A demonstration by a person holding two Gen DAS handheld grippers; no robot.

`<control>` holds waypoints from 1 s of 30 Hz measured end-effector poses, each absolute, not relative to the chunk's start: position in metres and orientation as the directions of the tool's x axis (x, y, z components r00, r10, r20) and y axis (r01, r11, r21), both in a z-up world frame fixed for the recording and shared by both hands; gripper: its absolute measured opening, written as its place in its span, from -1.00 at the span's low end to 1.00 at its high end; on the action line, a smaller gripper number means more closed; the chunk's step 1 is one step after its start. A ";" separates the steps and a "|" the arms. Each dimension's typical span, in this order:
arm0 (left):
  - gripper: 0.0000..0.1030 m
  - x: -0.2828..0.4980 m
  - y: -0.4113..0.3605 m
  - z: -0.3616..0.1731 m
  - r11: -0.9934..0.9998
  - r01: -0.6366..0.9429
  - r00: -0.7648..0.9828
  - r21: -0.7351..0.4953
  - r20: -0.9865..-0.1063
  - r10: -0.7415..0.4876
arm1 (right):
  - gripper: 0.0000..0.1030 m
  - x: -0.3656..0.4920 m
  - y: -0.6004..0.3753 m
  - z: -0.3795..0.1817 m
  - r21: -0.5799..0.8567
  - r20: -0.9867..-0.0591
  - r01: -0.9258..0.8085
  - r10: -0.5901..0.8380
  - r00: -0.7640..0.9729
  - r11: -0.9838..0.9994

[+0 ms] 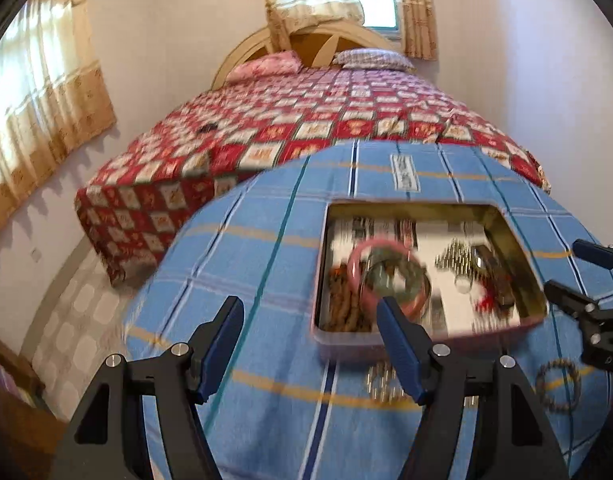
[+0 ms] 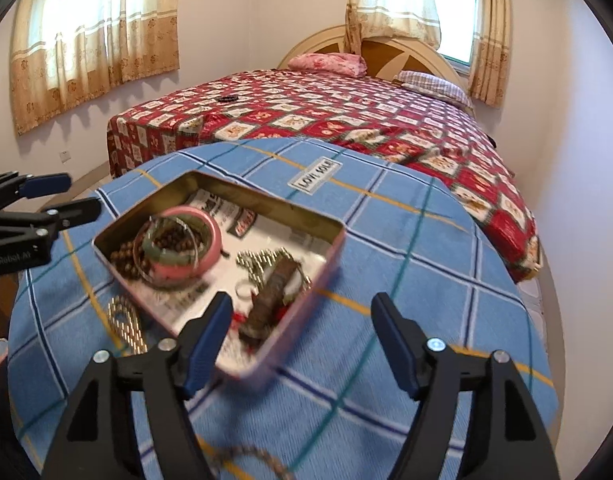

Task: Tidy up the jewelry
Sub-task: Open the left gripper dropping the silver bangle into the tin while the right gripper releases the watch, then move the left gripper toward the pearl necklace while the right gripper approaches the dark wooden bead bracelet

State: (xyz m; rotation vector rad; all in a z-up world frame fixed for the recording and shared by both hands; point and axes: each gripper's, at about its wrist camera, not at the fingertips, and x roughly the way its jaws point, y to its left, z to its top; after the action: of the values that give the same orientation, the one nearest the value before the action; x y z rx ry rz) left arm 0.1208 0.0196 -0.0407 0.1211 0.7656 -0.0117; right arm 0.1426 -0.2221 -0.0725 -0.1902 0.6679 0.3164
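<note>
— So, where is the jewelry?

— Most of it sits in the shallow pink metal tin with the gold inside [image 2: 210,280], in the middle of the round table with the blue checked cloth [image 2: 426,280]. A fat pink bangle [image 2: 204,240] leans on a string of small brown beads [image 2: 126,258] in there. A shiny gold chain [image 2: 126,328] lies on the cloth, touching the near wall of the tin. A ring of dark beads [image 1: 558,386] lies a bit away from the tin.

— Are the grippers holding anything?

— No. The left gripper [image 1: 310,344] has its jaws apart and holds nothing. The right gripper [image 2: 302,340] is the same, wide apart, just over the corner of the tin.

— How will the gold chain feel?

— I think it is light and floppy, like a noodle. It may slip and droop. Pinch it in the middle of the bunch, not at one end.

— And the bangle?

— It looks stiff and smooth. It could crack if dropped. Grab it across the rim.
</note>
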 end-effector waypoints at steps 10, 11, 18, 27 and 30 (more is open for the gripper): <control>0.35 0.098 -0.005 -0.078 0.996 0.055 0.645 0.067 -0.764 0.015 | 0.58 0.103 -0.239 -0.102 -0.100 -0.675 -0.334 0.183 0.715 0.937; 0.35 0.098 -0.008 -0.077 0.996 0.055 0.649 0.067 -0.761 0.015 | 0.58 0.100 -0.241 -0.102 -0.096 -0.674 -0.331 0.184 0.716 0.939; 0.35 0.107 -0.031 -0.081 0.995 0.067 0.644 0.069 -0.765 0.009 | 0.69 0.088 -0.242 -0.102 -0.062 -0.665 -0.345 0.219 0.714 0.937; 0.39 0.108 -0.034 -0.102 0.989 0.100 0.607 0.109 -0.794 0.026 | 0.69 0.093 -0.238 -0.123 -0.086 -0.699 -0.355 0.198 0.687 0.931; 0.49 0.101 -0.021 -0.104 0.988 0.090 0.600 0.124 -0.798 0.045 | 0.69 0.097 -0.249 -0.124 -0.072 -0.700 -0.317 0.179 0.692 0.945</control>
State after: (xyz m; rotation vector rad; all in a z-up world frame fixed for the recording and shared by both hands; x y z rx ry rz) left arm 0.1013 -0.0213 -0.1043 0.1579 0.9276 -0.0262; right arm 0.0972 -0.2485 -0.1239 -0.1939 0.7584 0.2791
